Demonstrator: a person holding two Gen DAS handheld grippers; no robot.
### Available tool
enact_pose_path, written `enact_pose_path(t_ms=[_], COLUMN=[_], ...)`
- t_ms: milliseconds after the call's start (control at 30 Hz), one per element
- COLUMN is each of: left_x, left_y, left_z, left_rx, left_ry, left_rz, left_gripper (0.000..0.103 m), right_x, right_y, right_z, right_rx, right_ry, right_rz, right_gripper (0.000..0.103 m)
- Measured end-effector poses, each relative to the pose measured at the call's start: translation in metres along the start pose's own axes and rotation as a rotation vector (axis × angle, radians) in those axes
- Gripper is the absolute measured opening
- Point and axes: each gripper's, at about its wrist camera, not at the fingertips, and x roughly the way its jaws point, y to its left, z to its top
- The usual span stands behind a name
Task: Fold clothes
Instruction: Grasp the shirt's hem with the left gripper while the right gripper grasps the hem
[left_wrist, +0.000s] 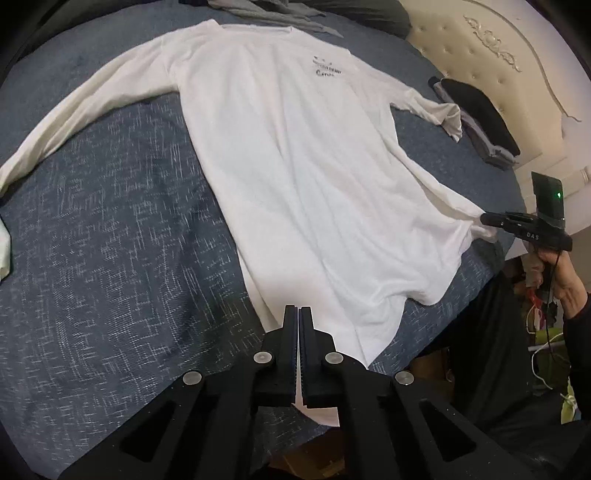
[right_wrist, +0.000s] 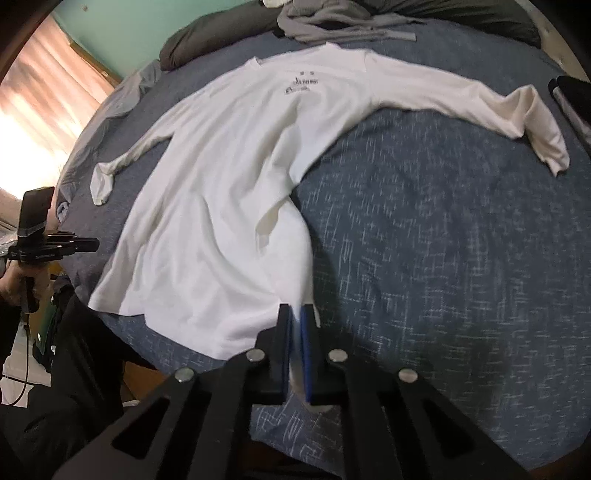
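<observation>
1. A white long-sleeved cotton shirt (left_wrist: 295, 177) lies spread face up on a blue-grey flecked bedspread (left_wrist: 110, 258), its collar toward the far side of the bed and its hem at the near edge.
2. A small dark printed logo (left_wrist: 327, 68) sits on the chest of the shirt, just below the collar.
3. Both sleeves stretch outward from the shirt's body; the sleeve on its right side ends in a bent cuff (right_wrist: 543, 125), and the opposite cuff (right_wrist: 101, 184) lies folded over on the bedspread.
4. The left gripper (left_wrist: 298, 312), black with two fingers, is clamped on the shirt's hem at its left corner; white cloth runs down between the closed fingers.
5. The right gripper (right_wrist: 295, 314), black with blue pads, pinches the hem at the shirt's other corner, with white cloth showing between the pads.
6. From the left wrist camera the right gripper's tips meet the hem corner, where the cloth is drawn into a taut point, and a hand (left_wrist: 561, 273) in a dark sleeve holds its handle.
7. Beyond the shirt's collar lies a heap of grey crumpled clothing (right_wrist: 332, 22).
8. Past the shirt's right cuff sits a stack of folded dark and grey garments (left_wrist: 480, 118), near a cream tufted headboard (left_wrist: 491, 48).
9. A pink curtain (right_wrist: 44, 92) hangs far off from the shirt's left sleeve.
</observation>
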Motion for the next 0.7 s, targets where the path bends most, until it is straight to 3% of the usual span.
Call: enact_pose_path(t_ms=[167, 233, 300, 367, 533, 700], left_x=[0.004, 0.01, 0.017, 0.024, 0.039, 0.044], left_y=[0.007, 0.004, 0.001, 0.0, 0.005, 0.002], left_z=[-0.005, -0.009, -0.011, -0.012, -0.015, -0.017], left_rx=[-0.019, -0.015, -0.02, -0.026, -0.055, -0.04], left_ry=[0.033, 0.057, 0.077, 0.096, 0.14, 0.145], left_rz=[-0.017, -0.019, -0.023, -0.024, -0.013, -0.015], left_gripper=[0.0, 0.005, 0.022, 0.028, 0.032, 0.028], right_x=[-0.008, -0.014, -0.019, -0.023, -0.027, -0.022], right_y=[-0.011, -0.024, -0.034, -0.042, -0.046, -0.046], right_z=[-0.003, -0.007, -0.009, -0.011, -0.012, -0.014], right_rx=[0.032, 0.071, 0.113, 0.139, 0.15, 0.15], right_ry=[-0.027, -0.05, -0.069, -0.077, -0.081, -0.073], right_rz=[-0.028, -0.032, -0.047, -0.053, -0.052, -0.053], right_gripper=[0.004, 0.004, 0.004, 0.004, 0.003, 0.003])
